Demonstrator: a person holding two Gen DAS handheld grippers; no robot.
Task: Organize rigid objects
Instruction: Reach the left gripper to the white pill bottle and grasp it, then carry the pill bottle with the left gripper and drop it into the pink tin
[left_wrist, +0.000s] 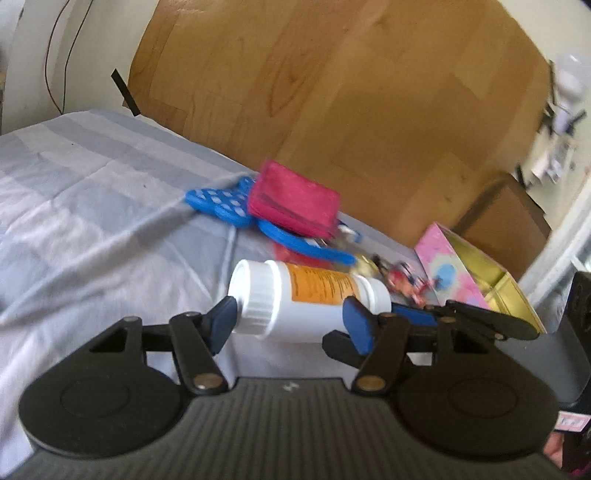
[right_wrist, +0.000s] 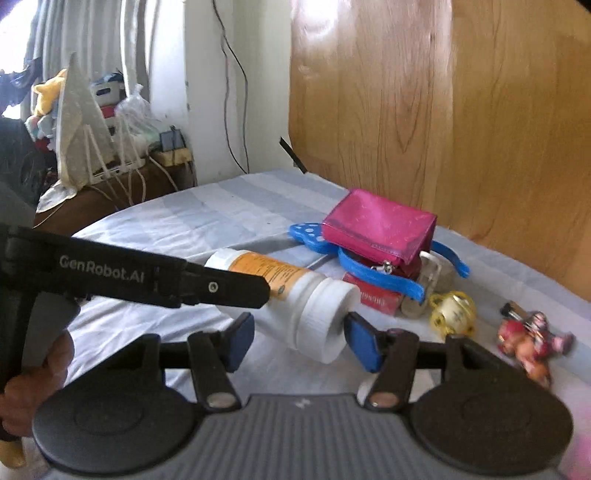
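A white pill bottle (left_wrist: 306, 299) with an orange label lies on its side on the grey striped bedsheet (left_wrist: 92, 206). My left gripper (left_wrist: 291, 321) is open, with its blue pads on either side of the bottle. My right gripper (right_wrist: 299, 339) is open too, its pads flanking the capped end of the bottle (right_wrist: 317, 314). The left gripper's arm (right_wrist: 147, 277) crosses the right wrist view over the bottle. A pink wallet (left_wrist: 295, 199) lies on blue plastic pieces (left_wrist: 221, 201). An open pink tin box (left_wrist: 476, 273) stands at the right.
A red small box (right_wrist: 380, 299), a yellow trinket (right_wrist: 452, 310) and a small red toy figure (right_wrist: 528, 339) lie on the sheet near the wallet (right_wrist: 376, 225). A wooden headboard (left_wrist: 351, 92) rises behind. A cluttered side table (right_wrist: 110, 155) stands at the far left.
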